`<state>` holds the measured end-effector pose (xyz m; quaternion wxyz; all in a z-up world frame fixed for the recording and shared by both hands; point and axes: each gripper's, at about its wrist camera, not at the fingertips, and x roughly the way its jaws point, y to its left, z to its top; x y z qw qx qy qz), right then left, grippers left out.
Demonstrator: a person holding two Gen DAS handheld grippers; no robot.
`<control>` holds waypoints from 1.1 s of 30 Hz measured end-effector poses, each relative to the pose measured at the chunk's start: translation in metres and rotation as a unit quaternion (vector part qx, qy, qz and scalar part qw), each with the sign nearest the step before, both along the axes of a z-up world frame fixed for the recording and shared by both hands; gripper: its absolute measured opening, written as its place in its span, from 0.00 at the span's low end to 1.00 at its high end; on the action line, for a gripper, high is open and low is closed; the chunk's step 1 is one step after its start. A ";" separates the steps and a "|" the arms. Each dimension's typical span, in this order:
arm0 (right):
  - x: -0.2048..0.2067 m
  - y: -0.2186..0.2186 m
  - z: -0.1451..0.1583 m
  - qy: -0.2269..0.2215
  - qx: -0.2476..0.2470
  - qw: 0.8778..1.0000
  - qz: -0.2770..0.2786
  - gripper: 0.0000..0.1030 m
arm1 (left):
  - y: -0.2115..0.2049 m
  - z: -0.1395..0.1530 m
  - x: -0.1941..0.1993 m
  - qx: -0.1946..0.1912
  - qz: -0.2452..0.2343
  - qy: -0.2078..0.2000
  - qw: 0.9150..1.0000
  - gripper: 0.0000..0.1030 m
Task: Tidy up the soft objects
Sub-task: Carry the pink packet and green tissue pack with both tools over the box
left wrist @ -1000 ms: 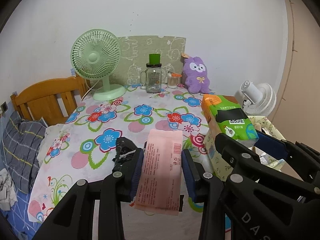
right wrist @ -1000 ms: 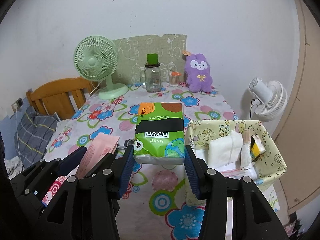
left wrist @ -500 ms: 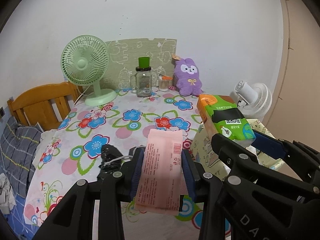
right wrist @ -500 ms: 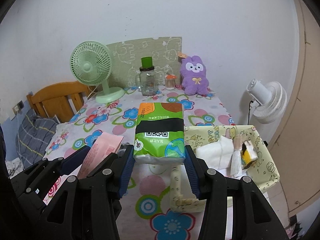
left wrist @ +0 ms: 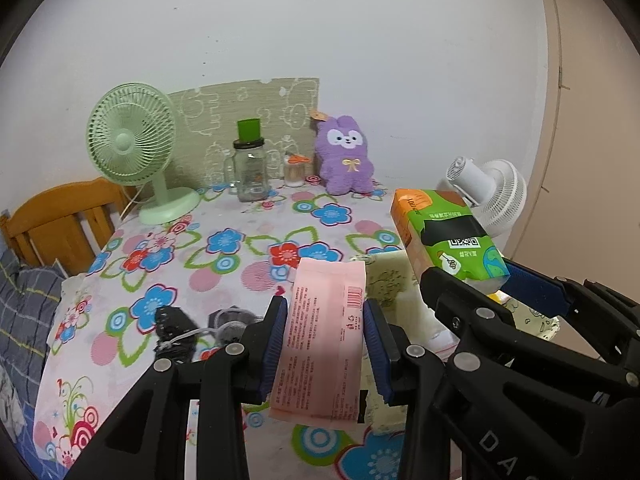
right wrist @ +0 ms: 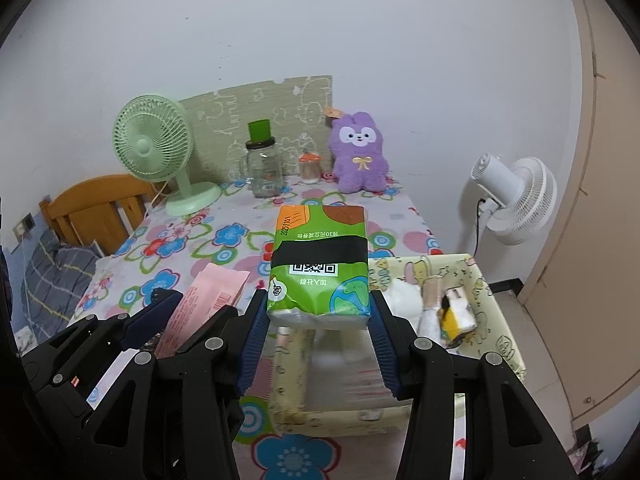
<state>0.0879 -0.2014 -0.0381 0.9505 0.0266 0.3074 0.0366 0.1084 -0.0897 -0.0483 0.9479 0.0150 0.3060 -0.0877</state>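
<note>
a flat pink pack (left wrist: 322,332) is clamped between the blue pads of the left hand-held gripper (left wrist: 324,344) and held up above the flowered surface (left wrist: 224,248), at the near left corner of the yellow fabric basket (right wrist: 500,344). a green tissue pack (right wrist: 320,268) is gripped by the right hand-held gripper (right wrist: 318,332), held over the basket's near left part. white soft items (right wrist: 404,296) are seen lying inside the basket. a dark bundle (left wrist: 176,332) lies on the surface left of the pink pack.

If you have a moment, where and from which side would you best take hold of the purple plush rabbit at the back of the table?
Probably the purple plush rabbit is best gripped across its soft body below the bow, approached from the front: it sits upright against the wall, so its back is blocked, and a small jar crowds its left.
</note>
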 end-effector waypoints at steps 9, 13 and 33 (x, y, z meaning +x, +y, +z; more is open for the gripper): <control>0.004 -0.023 -0.004 0.005 0.006 1.000 -0.009 0.51 | -0.024 -0.003 0.007 0.001 -0.024 0.006 1.000 0.38; 0.007 -0.034 -0.007 0.007 0.007 1.000 -0.018 0.51 | -0.034 -0.007 0.011 0.001 -0.034 0.008 0.999 0.38; 0.021 -0.089 -0.024 0.021 0.022 0.998 -0.054 0.51 | -0.089 -0.021 0.031 0.005 -0.089 0.026 0.996 0.38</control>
